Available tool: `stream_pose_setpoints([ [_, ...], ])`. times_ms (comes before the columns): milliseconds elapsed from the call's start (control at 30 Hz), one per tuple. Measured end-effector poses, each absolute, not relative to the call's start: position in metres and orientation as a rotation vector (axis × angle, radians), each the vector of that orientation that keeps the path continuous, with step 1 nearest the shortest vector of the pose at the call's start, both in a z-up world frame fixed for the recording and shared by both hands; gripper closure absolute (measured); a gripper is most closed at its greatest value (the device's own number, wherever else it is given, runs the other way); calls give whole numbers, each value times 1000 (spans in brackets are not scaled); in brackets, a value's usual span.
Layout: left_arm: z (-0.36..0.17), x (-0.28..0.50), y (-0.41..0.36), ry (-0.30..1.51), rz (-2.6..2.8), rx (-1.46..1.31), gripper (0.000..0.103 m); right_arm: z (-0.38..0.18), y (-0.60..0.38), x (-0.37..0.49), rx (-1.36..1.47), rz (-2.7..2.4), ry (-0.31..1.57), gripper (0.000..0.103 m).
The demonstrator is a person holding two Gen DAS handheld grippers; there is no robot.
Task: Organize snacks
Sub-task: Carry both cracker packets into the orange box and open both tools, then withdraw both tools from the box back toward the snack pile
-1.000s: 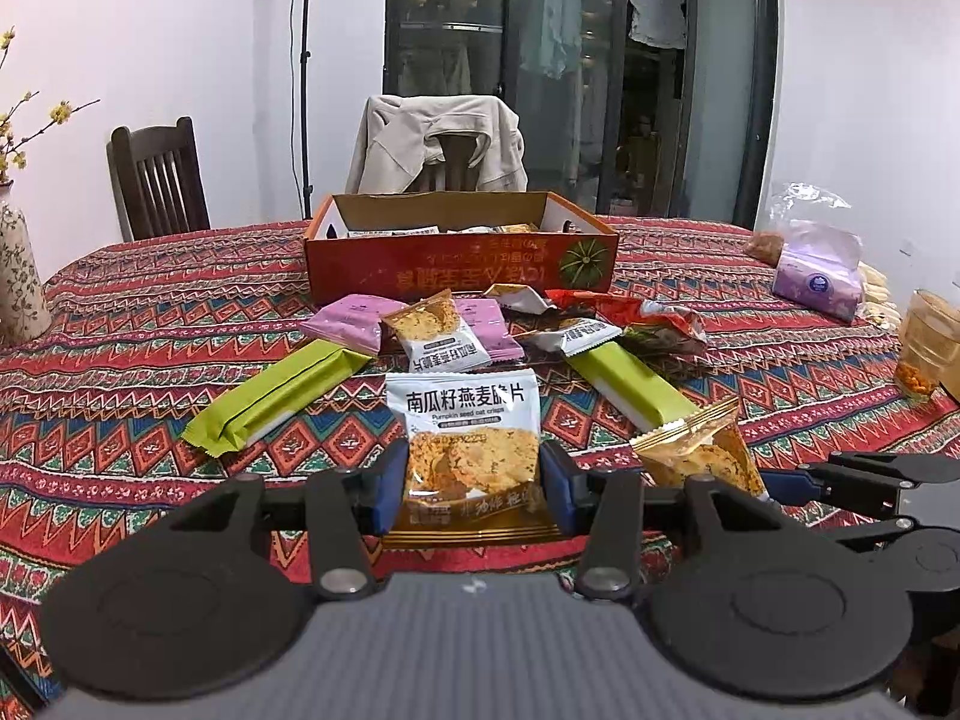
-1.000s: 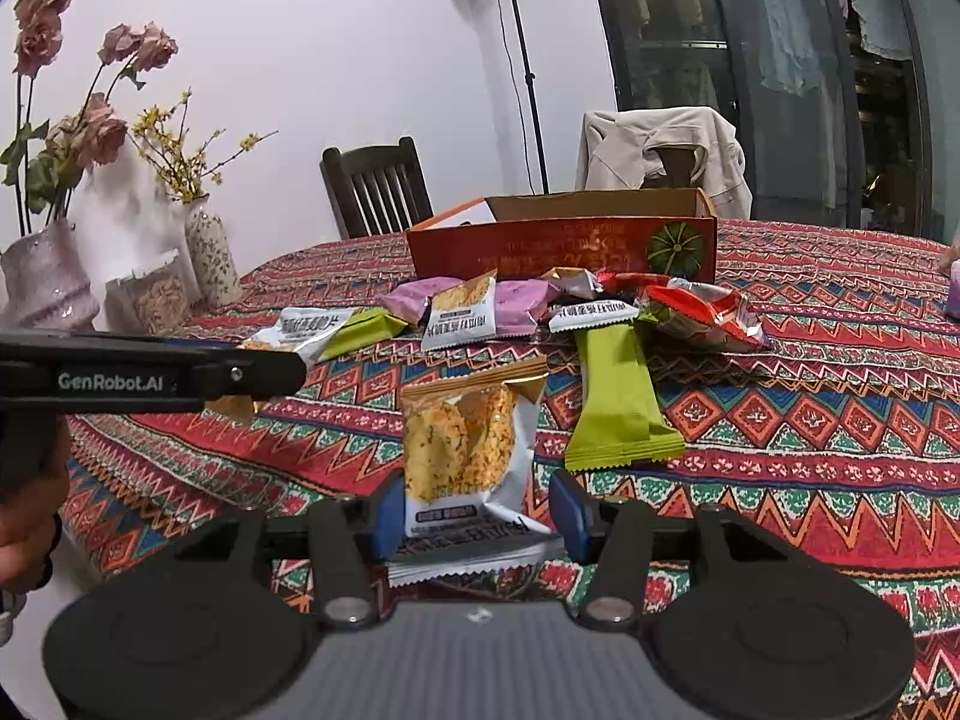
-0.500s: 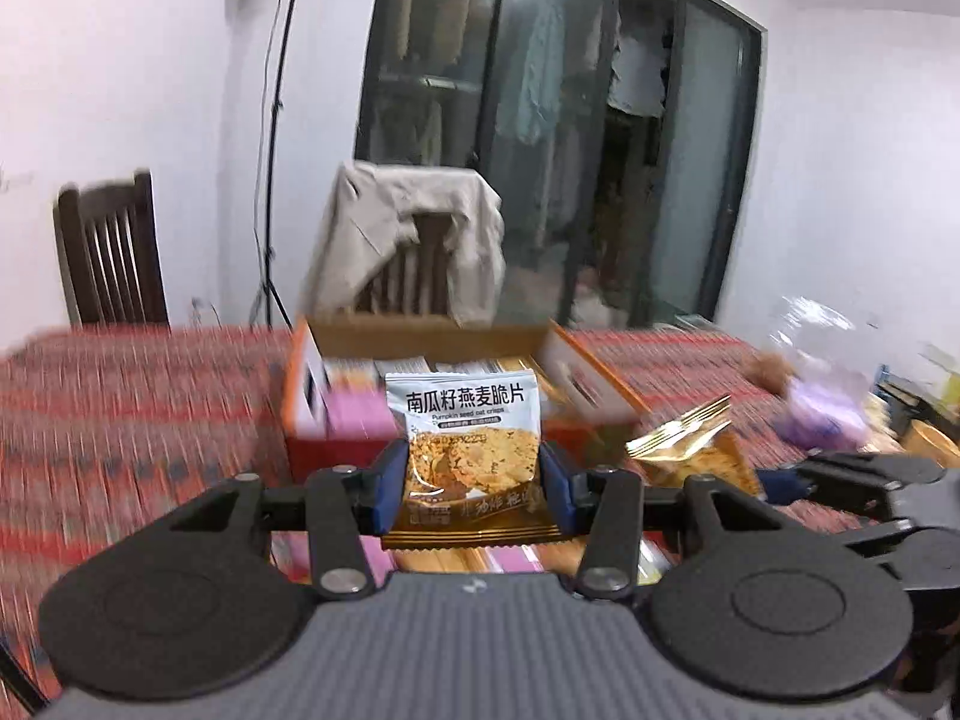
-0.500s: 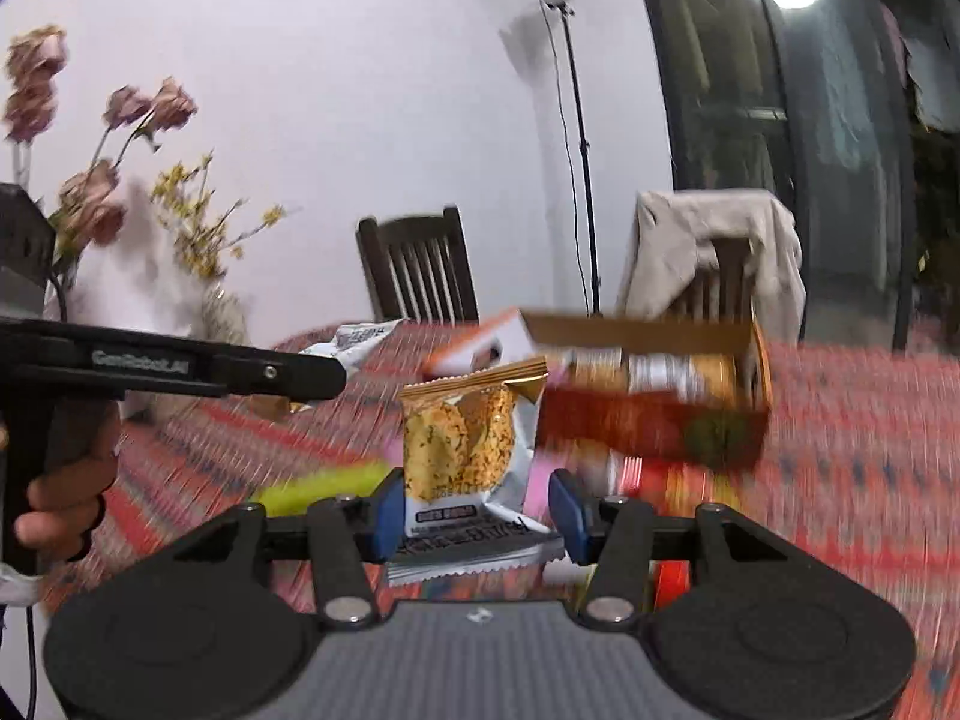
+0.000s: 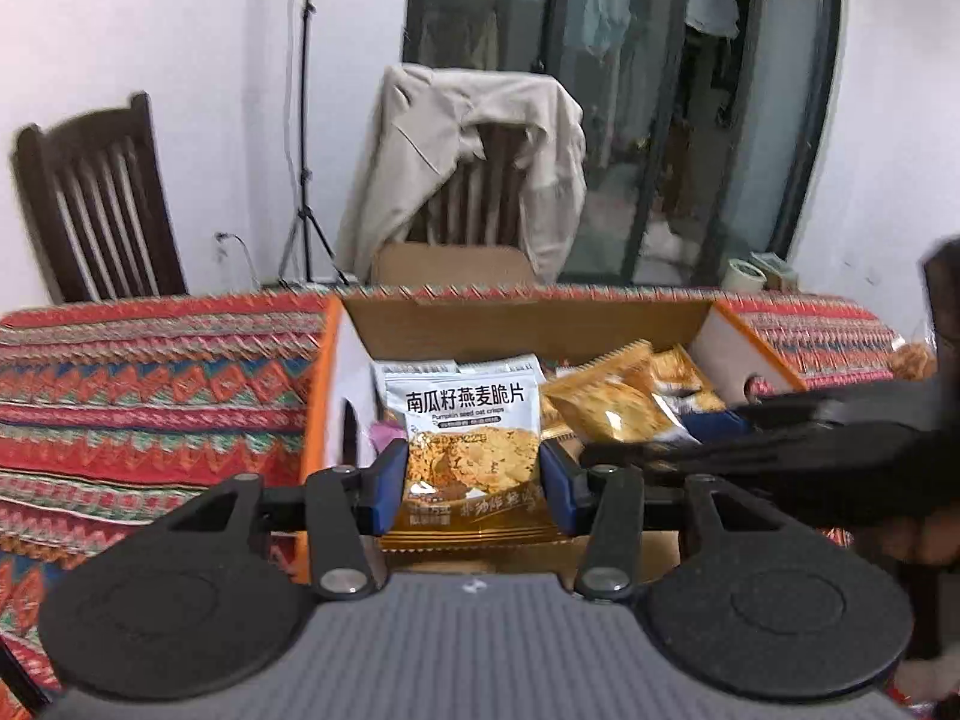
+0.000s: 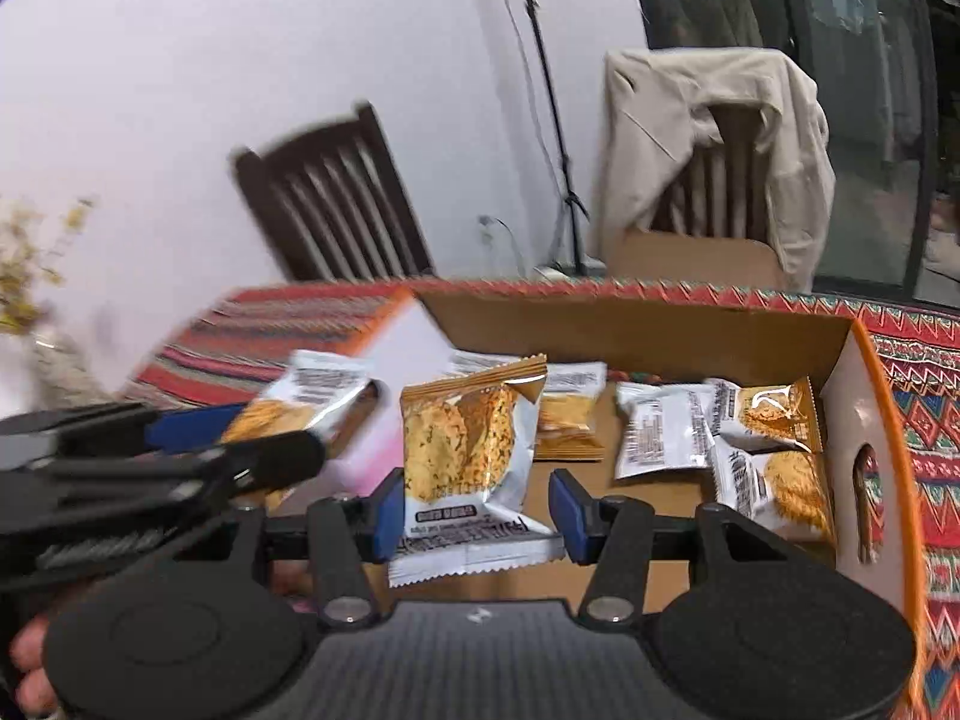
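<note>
My left gripper (image 5: 474,480) is shut on a white and orange oat crisp packet (image 5: 471,420) and holds it upright over the open orange cardboard box (image 5: 528,318). Beside it on the right, my right gripper (image 6: 477,504) is shut on a gold and white crisp packet (image 6: 468,444), also above the box (image 6: 660,330). Several similar packets (image 6: 666,438) lie on the box floor. In the right wrist view the left gripper (image 6: 258,438) shows blurred at the left with its packet (image 6: 306,396).
The box stands on a red patterned tablecloth (image 5: 150,390). Behind the table are a dark wooden chair (image 5: 90,204), a chair draped with a beige jacket (image 5: 480,162) and a light stand (image 5: 306,120). A person's hand (image 6: 30,678) grips the left tool.
Both grippers have travelled forward from the near side of the table, past the loose snacks, to above the open box. Each keeps its packet gripped.
</note>
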State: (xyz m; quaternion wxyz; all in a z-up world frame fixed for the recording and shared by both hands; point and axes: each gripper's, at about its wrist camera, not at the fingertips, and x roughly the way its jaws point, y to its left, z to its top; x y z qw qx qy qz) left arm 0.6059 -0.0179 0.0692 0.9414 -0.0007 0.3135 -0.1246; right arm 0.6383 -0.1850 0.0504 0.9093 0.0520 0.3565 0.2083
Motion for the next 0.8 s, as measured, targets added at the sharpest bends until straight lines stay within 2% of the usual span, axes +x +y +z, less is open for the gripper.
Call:
stream_pose_setpoints([
  [100, 57, 612, -19, 658, -265, 9, 51, 30, -178, 655, 97, 408, 778, 53],
  [133, 57, 616, -15, 658, -257, 4, 43, 26, -179, 659, 118, 419, 795, 52],
  [200, 57, 617, -8, 659, -256, -16, 35, 19, -183, 664, 179, 438, 817, 51],
  [267, 60, 613, -2, 657, -248, -25, 35, 16, -191, 662, 257, 481, 804, 43],
  [400, 76, 602, 7, 633, -232, -15, 35, 26, -200, 656, 257, 469, 770, 43],
  [667, 143, 536, 11, 540, -219, 32, 30, 108, -222, 588, 138, 440, 585, 41],
  [800, 181, 471, 15, 441, -244, 60, 17, 152, -244, 535, 63, 409, 497, 33],
])
